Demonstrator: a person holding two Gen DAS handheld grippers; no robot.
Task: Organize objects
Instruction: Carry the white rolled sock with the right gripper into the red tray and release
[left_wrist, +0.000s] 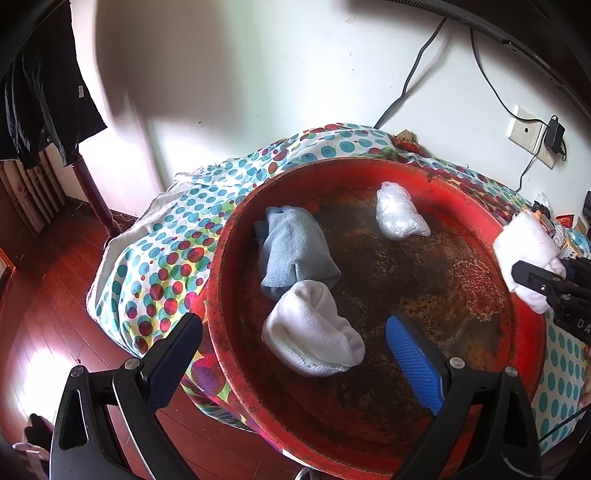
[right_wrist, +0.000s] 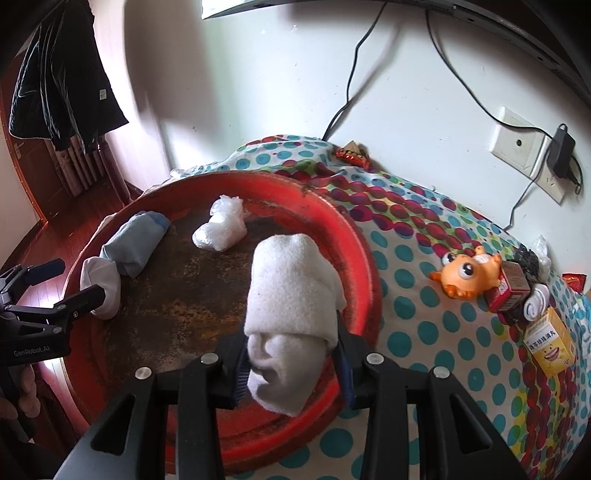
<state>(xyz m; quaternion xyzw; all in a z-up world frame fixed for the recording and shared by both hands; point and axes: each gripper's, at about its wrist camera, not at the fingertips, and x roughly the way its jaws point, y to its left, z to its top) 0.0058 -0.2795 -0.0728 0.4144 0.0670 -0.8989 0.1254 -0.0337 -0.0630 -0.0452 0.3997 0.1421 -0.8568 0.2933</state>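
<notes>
Above the red basin's (right_wrist: 364, 258) right rim: right tongs (right_wrist: 291, 363) clamped on rolled white towel (right_wrist: 291, 288), long axis pointing ahead, basin floor leftward; left tongs (left_wrist: 295, 350) apart, empty, over basin.

Rusty red tray (left_wrist: 524, 236), terry-cloth rolls (right_wrist: 291, 284).

White wall (right_wrist: 277, 92) with socket plate (right_wrist: 517, 144), plugged adapter (right_wrist: 561, 151), black cables. Reddish wood floor (left_wrist: 48, 280), sunlit patch. Dark coat (right_wrist: 62, 85) hanging left. Polka-dot cloth (right_wrist: 424, 240) covering table.
</notes>
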